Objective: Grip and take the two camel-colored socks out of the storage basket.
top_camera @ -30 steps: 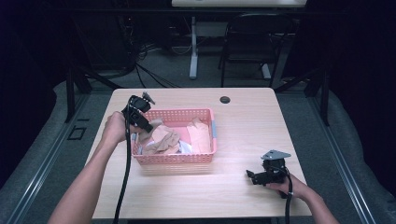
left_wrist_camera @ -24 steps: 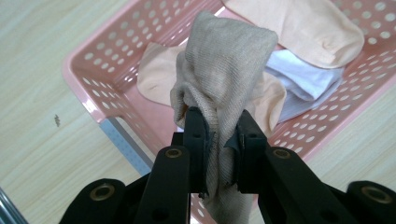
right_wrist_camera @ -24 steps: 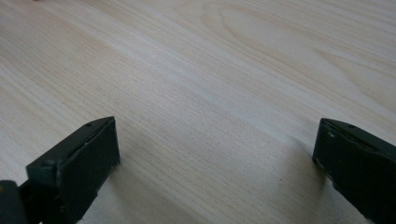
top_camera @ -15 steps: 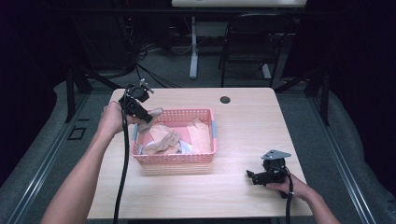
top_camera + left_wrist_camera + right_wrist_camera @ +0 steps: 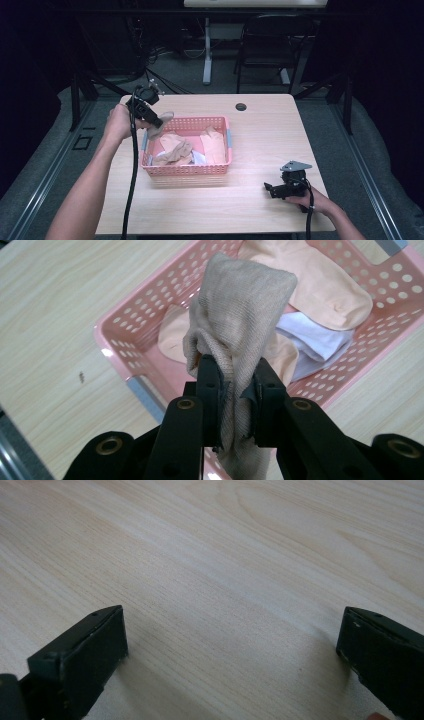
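Left gripper with beige sock, now higher above basket.

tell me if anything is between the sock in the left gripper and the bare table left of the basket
Nothing visible is. The left gripper is shut on the beige sock, held up over the pink basket's left end. The table beside that end is bare wood; only the basket rim lies under the hanging sock.

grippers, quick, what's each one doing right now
Left gripper: shut on the beige knitted sock, above the pink plastic basket.
Right gripper: open, holding nothing, over the wooden table.
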Tool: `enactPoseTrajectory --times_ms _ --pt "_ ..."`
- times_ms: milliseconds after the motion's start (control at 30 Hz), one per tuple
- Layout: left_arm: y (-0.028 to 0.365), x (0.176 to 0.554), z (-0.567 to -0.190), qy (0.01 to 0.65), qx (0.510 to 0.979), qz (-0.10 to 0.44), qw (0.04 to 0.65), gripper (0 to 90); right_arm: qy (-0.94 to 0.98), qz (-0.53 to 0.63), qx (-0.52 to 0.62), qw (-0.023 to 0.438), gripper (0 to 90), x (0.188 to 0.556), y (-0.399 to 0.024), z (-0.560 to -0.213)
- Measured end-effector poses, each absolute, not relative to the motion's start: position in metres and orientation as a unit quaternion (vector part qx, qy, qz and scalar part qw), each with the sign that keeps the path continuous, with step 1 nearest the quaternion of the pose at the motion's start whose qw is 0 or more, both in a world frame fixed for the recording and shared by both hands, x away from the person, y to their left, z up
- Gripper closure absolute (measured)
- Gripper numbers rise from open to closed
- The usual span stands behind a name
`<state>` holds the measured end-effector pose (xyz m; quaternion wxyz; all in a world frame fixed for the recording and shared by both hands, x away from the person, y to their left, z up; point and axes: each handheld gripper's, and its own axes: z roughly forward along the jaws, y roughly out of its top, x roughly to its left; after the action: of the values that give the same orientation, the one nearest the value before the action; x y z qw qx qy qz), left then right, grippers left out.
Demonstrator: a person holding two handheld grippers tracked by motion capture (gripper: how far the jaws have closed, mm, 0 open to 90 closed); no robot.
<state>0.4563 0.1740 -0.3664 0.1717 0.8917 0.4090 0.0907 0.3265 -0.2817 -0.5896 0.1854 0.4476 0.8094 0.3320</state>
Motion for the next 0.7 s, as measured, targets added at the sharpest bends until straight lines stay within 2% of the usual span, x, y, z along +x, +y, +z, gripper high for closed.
enactPoseTrajectory --times_ms 333,700 --pt "0.179 0.439 -0.351 0.411 0.886 0.106 0.19 77.8 0.808 0.334 0.448 0.186 0.0 0.327 -0.281 -0.59" --pt "0.206 0.436 -0.344 0.43 0.877 0.113 0.18 77.8 0.809 0.334 0.447 0.185 0.0 0.327 -0.282 -0.59"
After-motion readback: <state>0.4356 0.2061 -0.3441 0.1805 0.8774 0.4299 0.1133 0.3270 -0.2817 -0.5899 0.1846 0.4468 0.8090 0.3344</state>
